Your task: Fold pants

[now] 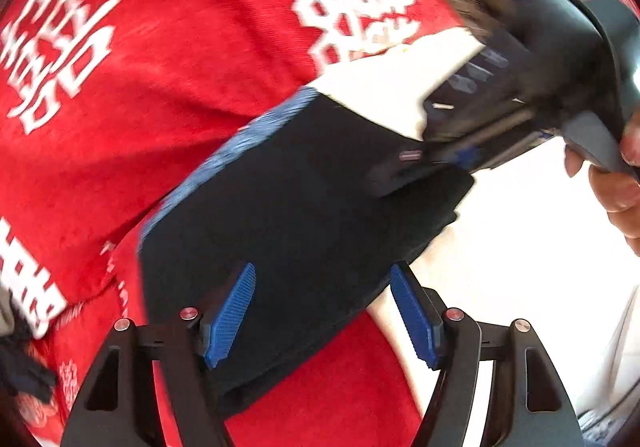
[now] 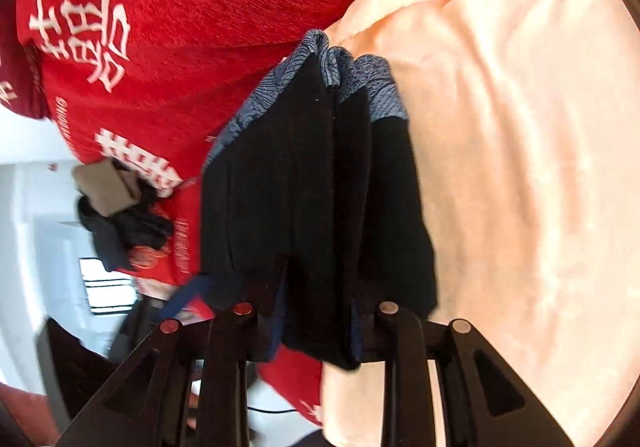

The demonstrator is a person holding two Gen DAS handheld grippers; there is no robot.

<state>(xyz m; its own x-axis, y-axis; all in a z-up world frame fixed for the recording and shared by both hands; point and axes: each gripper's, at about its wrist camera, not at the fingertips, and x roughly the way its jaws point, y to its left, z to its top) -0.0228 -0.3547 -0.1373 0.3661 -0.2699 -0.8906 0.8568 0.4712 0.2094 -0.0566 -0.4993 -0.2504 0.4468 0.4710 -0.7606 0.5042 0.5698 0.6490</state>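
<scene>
1. Two grippers in frame: left gripper (image 1: 322,311) has its blue ribbed pads (image 1: 232,315) spread wide, holding nothing, with the folded black pants with a blue-grey patterned waistband (image 1: 304,215) between them.
2. Right gripper (image 2: 316,321) is clamped onto the pants' near edge (several layers bunched).
3. Pants lie over the red bedspread with white characters (image 1: 180,47), partly on a cream sheet (image 2: 520,167).
4. Beige folded cloth (image 2: 106,187) and dark garment (image 2: 120,231) sit at the bedspread's far edge.
</scene>
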